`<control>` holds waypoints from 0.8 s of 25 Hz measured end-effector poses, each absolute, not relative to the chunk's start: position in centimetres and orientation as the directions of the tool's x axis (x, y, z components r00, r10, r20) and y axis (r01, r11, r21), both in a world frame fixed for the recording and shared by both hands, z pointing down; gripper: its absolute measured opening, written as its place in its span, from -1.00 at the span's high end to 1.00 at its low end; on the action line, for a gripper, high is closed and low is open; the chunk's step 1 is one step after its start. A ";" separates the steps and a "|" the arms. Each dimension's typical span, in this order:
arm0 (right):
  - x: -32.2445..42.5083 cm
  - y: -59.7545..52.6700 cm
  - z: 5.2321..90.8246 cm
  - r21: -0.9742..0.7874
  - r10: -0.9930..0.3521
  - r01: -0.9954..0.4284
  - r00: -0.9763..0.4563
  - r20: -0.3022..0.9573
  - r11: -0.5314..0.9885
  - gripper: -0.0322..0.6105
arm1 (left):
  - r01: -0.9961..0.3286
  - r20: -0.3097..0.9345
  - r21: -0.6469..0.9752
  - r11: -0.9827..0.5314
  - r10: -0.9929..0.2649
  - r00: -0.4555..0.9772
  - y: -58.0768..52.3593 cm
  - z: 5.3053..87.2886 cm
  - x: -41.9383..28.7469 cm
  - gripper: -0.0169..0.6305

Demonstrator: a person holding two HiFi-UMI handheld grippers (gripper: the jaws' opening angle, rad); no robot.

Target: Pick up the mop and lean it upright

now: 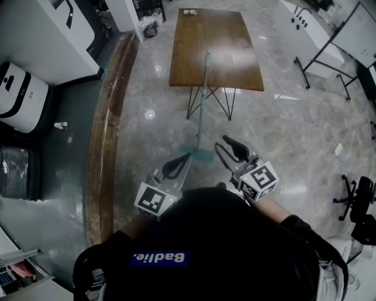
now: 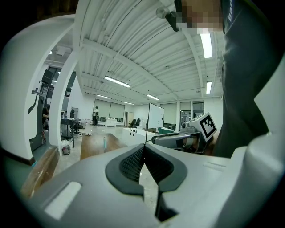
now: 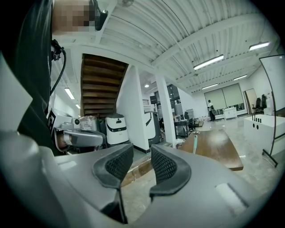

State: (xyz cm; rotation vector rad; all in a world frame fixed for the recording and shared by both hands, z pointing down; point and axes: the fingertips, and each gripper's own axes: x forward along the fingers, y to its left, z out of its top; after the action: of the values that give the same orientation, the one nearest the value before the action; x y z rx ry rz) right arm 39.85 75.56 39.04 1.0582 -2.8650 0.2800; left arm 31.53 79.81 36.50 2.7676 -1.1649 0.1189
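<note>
Since mop [image 1: 201, 106] leans on far table [image 1: 223, 59], head on near floor, looks like letting-go step. Reading left gripper [image 1: 179, 163] pressed together, right gripper [image 1: 226, 146] slightly spread, both empty. Next: back off without nudging mop.

Mop [image 1: 201, 106], apparently upright, against table [image 1: 223, 35]

A: Ground surface?

B: Grey polished stone floor [image 1: 282, 132], glossy. A curved wooden strip [image 1: 108, 117] runs along its left side.

A: Standing on it?

B: Wooden table [image 1: 235, 47] on thin metal legs [image 1: 223, 103]. The mop [image 1: 201, 111] has its teal head on the floor just in front of the table, handle tilted against the near edge. A pale scrap [image 1: 339, 150] lies well to the right.

A: Tabletop?

B: One small object [image 1: 189, 12] at the far end, too small to identify.
</note>
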 end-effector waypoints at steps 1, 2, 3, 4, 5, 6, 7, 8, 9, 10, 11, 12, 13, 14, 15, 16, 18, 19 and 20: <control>39.7 75.5 39.1 -0.142 -0.639 -0.653 -0.757 0.137 0.744 0.49 | -0.716 0.126 0.098 -0.691 -0.705 0.698 79.8 36.6 31.3 0.89; 39.5 75.3 39.2 -0.141 -0.641 -0.656 -0.755 0.141 0.742 0.48 | -0.716 0.126 0.100 -0.691 -0.705 0.698 79.8 36.6 31.1 0.89; 39.3 75.2 39.3 -0.139 -0.641 -0.657 -0.753 0.145 0.741 0.48 | -0.716 0.125 0.102 -0.690 -0.705 0.698 79.9 36.7 30.9 0.89; 39.2 75.1 39.4 -0.138 -0.641 -0.657 -0.753 0.147 0.741 0.47 | -0.716 0.124 0.104 -0.690 -0.706 0.698 79.9 36.7 30.8 0.89; 39.0 75.0 39.5 -0.138 -0.640 -0.657 -0.754 0.151 0.741 0.47 | -0.717 0.124 0.105 -0.690 -0.706 0.697 79.9 36.8 30.6 0.89; 38.8 75.0 39.6 -0.137 -0.638 -0.656 -0.754 0.156 0.742 0.46 | -0.717 0.124 0.107 -0.689 -0.706 0.697 79.9 36.8 30.5 0.89; 38.7 74.9 39.7 -0.139 -0.636 -0.656 -0.754 0.164 0.742 0.46 | -0.717 0.125 0.109 -0.688 -0.706 0.697 79.9 36.9 30.4 0.89; 38.5 74.9 39.9 -0.142 -0.634 -0.656 -0.754 0.174 0.741 0.46 | -0.718 0.125 0.110 -0.687 -0.707 0.696 79.9 37.0 30.2 0.89; 38.4 74.8 39.9 -0.143 -0.633 -0.656 -0.753 0.180 0.741 0.45 | -0.719 0.125 0.112 -0.686 -0.708 0.695 80.0 37.0 30.1 0.89; 38.3 74.7 39.9 -0.139 -0.634 -0.658 -0.752 0.179 0.740 0.45 | -0.720 0.125 0.113 -0.684 -0.710 0.693 80.0 37.1 29.9 0.89; 38.2 74.4 39.9 -0.133 -0.637 -0.659 -0.751 0.175 0.740 0.45 | -0.722 0.125 0.114 -0.682 -0.712 0.691 80.0 37.2 29.8 0.89; 38.1 74.2 40.0 -0.127 -0.639 -0.661 -0.749 0.173 0.740 0.44 | -0.724 0.126 0.116 -0.680 -0.713 0.689 80.0 37.3 29.6 0.89; 37.9 74.0 40.1 -0.123 -0.641 -0.662 -0.748 0.174 0.739 0.44 | -0.726 0.126 0.118 -0.678 -0.715 0.688 80.0 37.4 29.3 0.89; 37.7 73.8 40.1 -0.120 -0.642 -0.663 -0.747 0.176 0.739 0.43 | -0.727 0.126 0.119 -0.676 -0.716 0.686 80.0 37.5 29.1 0.89; 37.6 73.6 40.2 -0.118 -0.643 -0.665 -0.745 0.178 0.738 0.43 | -0.729 0.126 0.121 -0.674 -0.718 0.685 80.0 37.5 28.9 0.89; 37.5 73.5 40.3 -0.117 -0.644 -0.666 -0.744 0.179 0.737 0.42 | -0.730 0.125 0.122 -0.672 -0.719 0.683 80.1 37.6 28.6 0.89; 37.2 73.1 40.3 -0.118 -0.648 -0.670 -0.740 0.180 0.733 0.42 | -0.734 0.123 0.125 -0.667 -0.724 0.679 80.0 37.6 28.1 0.89; 37.1 72.9 40.3 -0.119 -0.650 -0.672 -0.738 0.180 0.731 0.42 | -0.737 0.123 0.126 -0.665 -0.726 0.676 80.0 37.6 27.8 0.89; 36.9 72.7 40.3 -0.120 -0.652 -0.674 -0.737 0.180 0.729 0.42 | -0.738 0.123 0.127 -0.663 -0.728 0.674 80.0 37.6 27.5 0.89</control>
State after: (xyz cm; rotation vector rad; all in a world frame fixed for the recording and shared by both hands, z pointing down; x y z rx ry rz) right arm 36.90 72.75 40.33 1.0800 -2.8030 0.2687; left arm 27.52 79.98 37.65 2.7202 -1.2009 0.0922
